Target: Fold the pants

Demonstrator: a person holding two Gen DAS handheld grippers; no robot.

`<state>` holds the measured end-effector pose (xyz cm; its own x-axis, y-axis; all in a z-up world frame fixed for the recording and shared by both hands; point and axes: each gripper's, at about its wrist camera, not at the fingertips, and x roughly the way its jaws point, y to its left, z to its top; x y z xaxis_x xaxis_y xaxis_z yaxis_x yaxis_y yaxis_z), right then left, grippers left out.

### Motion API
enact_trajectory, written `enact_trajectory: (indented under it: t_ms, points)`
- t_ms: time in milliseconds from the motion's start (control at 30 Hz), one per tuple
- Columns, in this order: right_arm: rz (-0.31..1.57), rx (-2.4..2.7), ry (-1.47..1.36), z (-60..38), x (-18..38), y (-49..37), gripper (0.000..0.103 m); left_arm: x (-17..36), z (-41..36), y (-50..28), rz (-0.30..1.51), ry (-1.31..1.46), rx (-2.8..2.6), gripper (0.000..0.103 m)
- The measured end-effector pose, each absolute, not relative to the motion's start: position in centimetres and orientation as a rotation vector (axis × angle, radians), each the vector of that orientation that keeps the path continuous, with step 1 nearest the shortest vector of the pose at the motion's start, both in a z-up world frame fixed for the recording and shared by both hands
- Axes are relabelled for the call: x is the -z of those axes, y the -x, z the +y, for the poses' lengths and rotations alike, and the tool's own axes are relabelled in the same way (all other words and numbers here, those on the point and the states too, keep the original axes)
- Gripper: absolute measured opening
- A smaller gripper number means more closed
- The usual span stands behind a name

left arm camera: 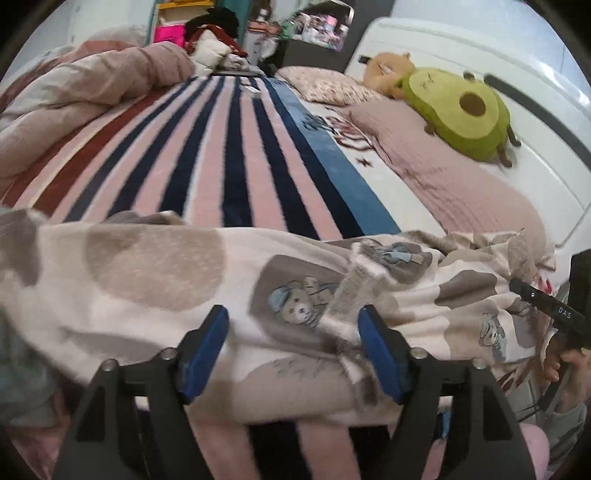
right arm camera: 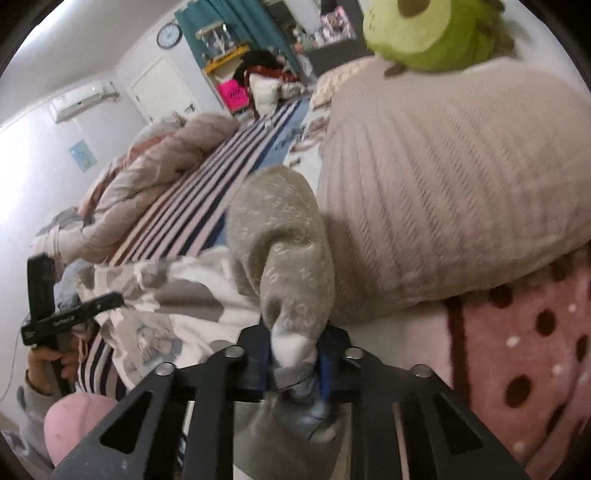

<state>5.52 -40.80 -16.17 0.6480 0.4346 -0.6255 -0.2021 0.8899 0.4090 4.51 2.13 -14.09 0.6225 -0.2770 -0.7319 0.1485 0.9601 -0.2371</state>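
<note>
While spread across the lower half of the left wrist view, pants (left arm camera: pixel 155 280) of cream fleece with grey-brown patches and bear prints, lying rumpled on a striped blanket (left arm camera: pixel 229 147). Left gripper (left arm camera: pixel 293 350) at bottom centre, blue pads (left arm camera: pixel 207 354) standing wide apart, fabric and a ribbed drawstring between them but not pinched. At the right edge of the same view, right gripper (left arm camera: pixel 546 306) partly seen, with a hand (left arm camera: pixel 565 365) under it. Upper right: avocado plush (left arm camera: pixel 461 110) on a pink pillow (left arm camera: pixel 443 173). Upper left: bunched duvet (left arm camera: pixel 81 88).

Seen from the right wrist: right gripper (right arm camera: pixel 294 358) at bottom centre, clamped tight on a bunched end of the pants (right arm camera: pixel 284 236), cloth rising from the pads in a grey, letter-printed hump toward frame centre. Rest of the garment trailing left over the blanket (right arm camera: pixel 207 184). Left gripper (right arm camera: pixel 74 314) at the left edge, held by a hand (right arm camera: pixel 48 358). Pillow (right arm camera: pixel 443 184) filling the right side, plush (right arm camera: pixel 424 33) at the top, dotted pink fabric (right arm camera: pixel 528 350) lower right, wall clock (right arm camera: pixel 169 34) upper left.
</note>
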Motion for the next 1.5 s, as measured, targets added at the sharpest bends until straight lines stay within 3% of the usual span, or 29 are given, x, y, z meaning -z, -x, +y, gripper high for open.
enact_trajectory:
  t_ms: [333, 400, 567, 800, 833, 967, 1033, 1400, 1500]
  points:
    - [0.648, -0.192, -0.297, -44.6, 9.7, -1.5, 0.009, 14.8, 7.0, -0.7, 0.922, 0.265, 0.197, 0.072]
    - [0.719, -0.165, -0.243, -45.0, 9.7, -1.9, 0.013, 15.8, 7.0, -0.8, 0.957, 0.280, 0.199, 0.072]
    - [0.752, -0.119, -0.212, -44.6, 10.6, -1.8, 0.040, 17.6, 6.7, -2.4, 0.998, 0.405, 0.234, 0.074]
    - [0.707, -0.156, -0.237, -44.4, 9.8, -1.3, 0.040, 18.2, 6.3, -6.7, 0.945, 0.462, 0.163, 0.073]
    - [0.705, -0.161, -0.242, -44.5, 9.8, -1.1, 0.040, 18.3, 6.2, -7.3, 0.936, 0.461, 0.151, 0.071]
    - [0.701, -0.170, -0.263, -44.7, 10.1, -1.0, 0.040, 18.6, 5.9, -9.7, 0.899, 0.448, 0.096, 0.026]
    - [0.702, -0.169, -0.272, -44.8, 10.3, -0.9, 0.040, 18.3, 6.0, -10.4, 0.875, 0.461, 0.095, 0.015]
    - [0.755, -0.300, -0.271, -41.6, 11.2, -0.7, 0.040, 6.5, 10.5, -3.6, 0.552, 0.258, -0.087, 0.011]
    - [0.757, -0.355, -0.270, -40.0, 11.4, -0.6, 0.040, 5.1, 11.6, -3.0, 0.570, 0.203, -0.112, 0.011]
